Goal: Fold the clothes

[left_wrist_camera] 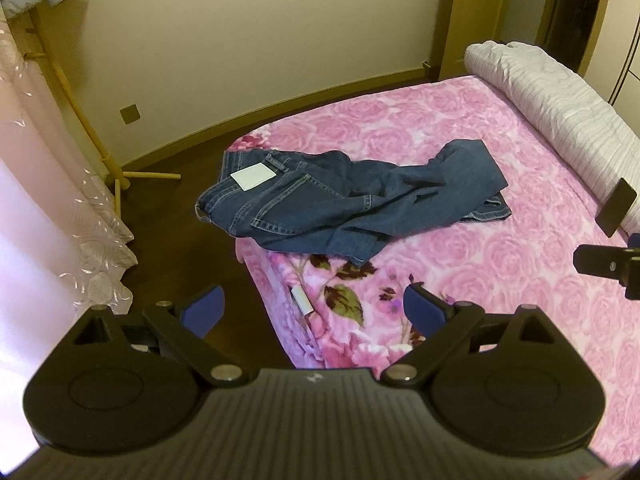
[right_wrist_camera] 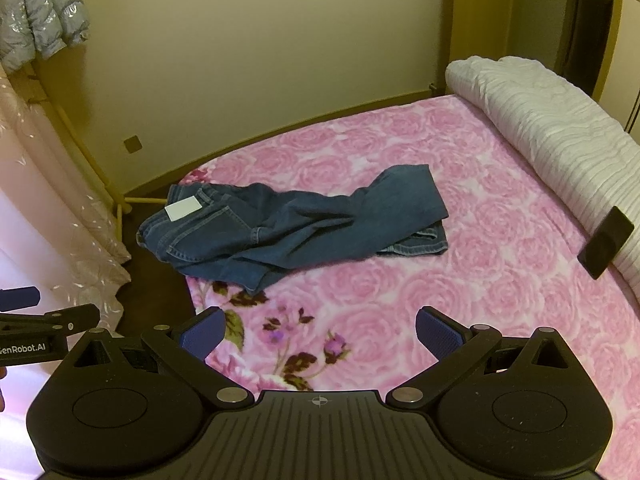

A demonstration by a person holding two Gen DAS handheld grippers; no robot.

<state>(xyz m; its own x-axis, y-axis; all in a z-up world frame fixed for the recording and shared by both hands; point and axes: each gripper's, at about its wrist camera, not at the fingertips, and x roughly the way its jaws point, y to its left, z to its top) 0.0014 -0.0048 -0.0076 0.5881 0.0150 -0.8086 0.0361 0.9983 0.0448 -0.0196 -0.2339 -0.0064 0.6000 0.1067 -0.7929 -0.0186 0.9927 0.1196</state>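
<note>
Where bed (right_wrist_camera: 480, 280) ends, rumpled jeans (right_wrist_camera: 296, 228) overhanging.

One pair of jeans (left_wrist_camera: 344, 204) lay on one bed (left_wrist_camera: 500, 288), beside one rolled white quilt (left_wrist_camera: 560, 120) and one dark phone (left_wrist_camera: 616, 206) (propped against the roll); two hand-held grippers, left (left_wrist_camera: 314, 308) and right (right_wrist_camera: 318, 332), one silver jacket (right_wrist_camera: 40, 12), one wooden coat stand (left_wrist_camera: 100, 148)

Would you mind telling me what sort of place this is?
Most likely a home bedroom: a bed under a pink rose blanket, a rolled white quilt along it, and jeans lying crumpled on top.
</note>
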